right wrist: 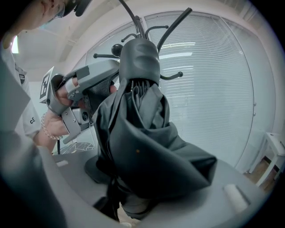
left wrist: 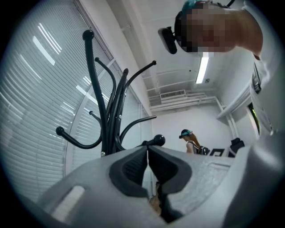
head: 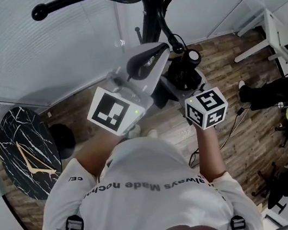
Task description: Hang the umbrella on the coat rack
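Likely light, soft, slippery umbrella — fingers of right gripper spread wide, clamped on bunched cloth; left gripper pinched shut, nothing visible between. Firmer hold at stiff core for coat rack.

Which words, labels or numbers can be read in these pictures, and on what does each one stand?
"Always Made noch...": on the back of the shirt, upside down in the head view, its end unclear.
"CE": on the sleeve.
The marker cubes and bear only square patterns, no words.
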A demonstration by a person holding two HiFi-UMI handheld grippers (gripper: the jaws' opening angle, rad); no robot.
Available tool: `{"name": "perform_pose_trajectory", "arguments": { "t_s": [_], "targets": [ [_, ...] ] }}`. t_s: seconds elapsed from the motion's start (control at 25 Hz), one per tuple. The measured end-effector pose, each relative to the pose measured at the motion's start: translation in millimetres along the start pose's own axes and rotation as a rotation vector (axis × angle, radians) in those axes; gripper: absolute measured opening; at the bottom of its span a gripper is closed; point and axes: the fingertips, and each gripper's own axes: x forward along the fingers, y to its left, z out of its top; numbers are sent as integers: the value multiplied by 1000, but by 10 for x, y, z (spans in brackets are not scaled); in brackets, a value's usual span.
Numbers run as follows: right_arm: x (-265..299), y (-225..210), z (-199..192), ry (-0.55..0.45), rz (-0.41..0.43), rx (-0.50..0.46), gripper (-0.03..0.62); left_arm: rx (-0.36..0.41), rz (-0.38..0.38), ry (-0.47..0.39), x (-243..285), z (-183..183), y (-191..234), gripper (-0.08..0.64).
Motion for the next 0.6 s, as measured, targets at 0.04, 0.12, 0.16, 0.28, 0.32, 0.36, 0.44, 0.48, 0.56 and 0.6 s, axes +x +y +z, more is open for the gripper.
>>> {"name": "perform_pose_trajectory", "arguments": {
  "t_s": [0.04, 0.12, 0.16, 0.28, 0.32, 0.36, 0.44, 0.48, 0.56, 0.6],
  "targets": [
    [18, -22, -4, 6, 0, -3, 255, 1, 2, 1, 3, 4, 9, 9],
    [65, -61, 4, 15, 1, -12, 255, 7, 6, 5, 8, 8, 35, 9],
    [92, -79, 17, 17, 3, -17, 255, 12, 8, 6, 13, 9, 53, 9],
    [171, -121, 48, 27, 13, -26, 255, 24, 16, 1, 26, 21, 99, 9],
    [198, -132, 55, 31, 19, -26, 255, 25, 19, 2, 28, 20, 111, 9],
    [228, -141, 64, 34, 25, -24, 255, 26, 22, 4, 31, 17, 125, 9],
    [294, -159, 85, 38, 36, -22, 255, 30, 25, 6, 41, 17, 152, 9],
    [327, -165, 90, 40, 40, -22, 255, 33, 27, 7, 46, 18, 164, 9],
    [385, -173, 87, 47, 46, -23, 255, 37, 30, 11, 52, 11, 183, 9],
    [410, -178, 80, 51, 50, -22, 255, 39, 31, 15, 54, 5, 194, 9]
  ]
}}
